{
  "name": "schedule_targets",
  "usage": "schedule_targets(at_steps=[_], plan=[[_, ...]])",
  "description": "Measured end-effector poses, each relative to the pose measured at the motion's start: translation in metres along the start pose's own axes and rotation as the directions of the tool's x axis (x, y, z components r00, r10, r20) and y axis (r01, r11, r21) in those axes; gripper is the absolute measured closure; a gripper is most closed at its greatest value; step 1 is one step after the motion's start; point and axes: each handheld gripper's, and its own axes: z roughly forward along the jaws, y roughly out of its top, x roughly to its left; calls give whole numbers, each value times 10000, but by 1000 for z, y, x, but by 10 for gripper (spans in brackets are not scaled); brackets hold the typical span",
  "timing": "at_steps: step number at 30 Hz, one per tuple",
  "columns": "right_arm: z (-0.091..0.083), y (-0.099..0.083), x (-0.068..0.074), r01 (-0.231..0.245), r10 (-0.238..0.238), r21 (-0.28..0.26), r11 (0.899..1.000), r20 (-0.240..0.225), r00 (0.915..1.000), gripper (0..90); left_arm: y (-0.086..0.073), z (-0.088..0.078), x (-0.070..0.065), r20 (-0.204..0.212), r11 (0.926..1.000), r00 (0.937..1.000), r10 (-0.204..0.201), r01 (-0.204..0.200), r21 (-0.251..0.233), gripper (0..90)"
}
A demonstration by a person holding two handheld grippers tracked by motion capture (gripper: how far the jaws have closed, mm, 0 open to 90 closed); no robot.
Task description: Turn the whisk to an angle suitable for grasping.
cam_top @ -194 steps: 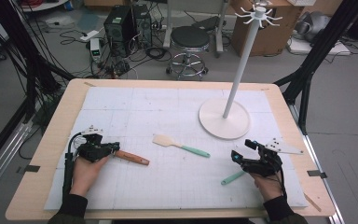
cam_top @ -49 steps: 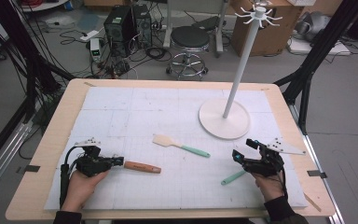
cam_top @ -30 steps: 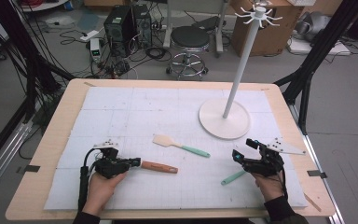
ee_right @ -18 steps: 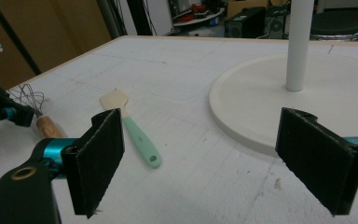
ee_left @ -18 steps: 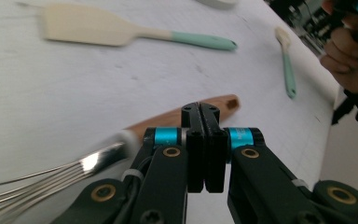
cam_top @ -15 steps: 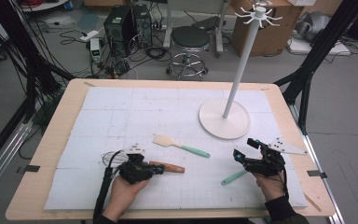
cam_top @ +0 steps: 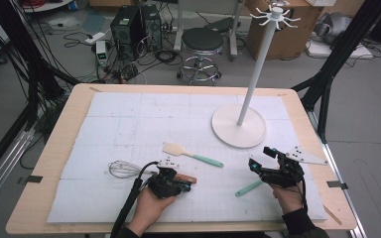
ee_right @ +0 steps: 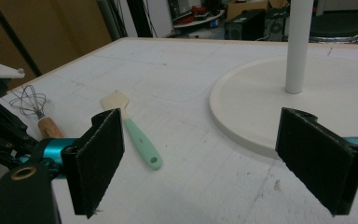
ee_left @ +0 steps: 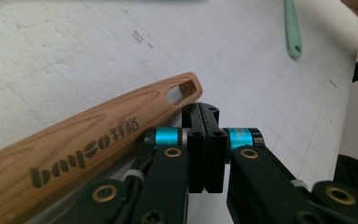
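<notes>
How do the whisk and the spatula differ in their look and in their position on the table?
The whisk has a bare wire head and a brown wooden handle; the spatula has a flat pale blade and a mint green handle. The whisk's handle lies right beside the left gripper, whose jaws are shut; the spatula lies apart from both grippers. Both lie flat on the white mat and have a hanging hole in the handle.

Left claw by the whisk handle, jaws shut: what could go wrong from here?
1. The left claw is shut beside the wooden whisk handle, not around it, so it may shove the whisk rather than pick it up.
2. Pushing onward could slide the handle into the spatula lying close ahead.
</notes>
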Motion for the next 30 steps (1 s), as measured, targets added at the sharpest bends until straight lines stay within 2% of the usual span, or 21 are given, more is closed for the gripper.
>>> schedule_targets(at_steps=[3, 7, 11, 12, 15, 20, 25, 30], plan=[[0, 0, 0, -5, 5, 24, 10000, 2, 10000, 145, 1, 1, 1, 73, 9999, 9999, -114, 114, -51, 897], [0, 0, 1, 43, -43, 17, 10000, 8, 10000, 145, 3, 2, 0, 28, 10000, 10000, 6, -6, 13, 896], [0, 0, 0, 21, -21, -1, 10000, 21, 10000, 145, 3, 2, -1, 288, 9997, 9996, -31, 38, -258, 893], [0, 0, 0, 27, -27, 19, 10000, 7, 10000, 145, 4, 2, 0, 368, 9990, 9993, -73, 90, -447, 890], [0, 0, 1, 66, -66, 21, 10000, 10, 10000, 145, 7, 1, 7, 611, 9963, 9974, -371, 417, -747, 890], [0, 0, 1, 71, -71, 38, 10000, 29, 10000, 145, 13, 6, 5, 400, 9975, 9985, -377, 400, -584, 892], [0, 0, 0, 136, -136, 24, 9999, 48, 9999, 145, 15, 7, 4, 567, 9979, 9964, -631, 638, -104, 897], [0, -1, 2, 148, -148, 45, 9999, 47, 9999, 146, 15, 8, 3, 625, 9977, 9957, -678, 679, 4, 897]])
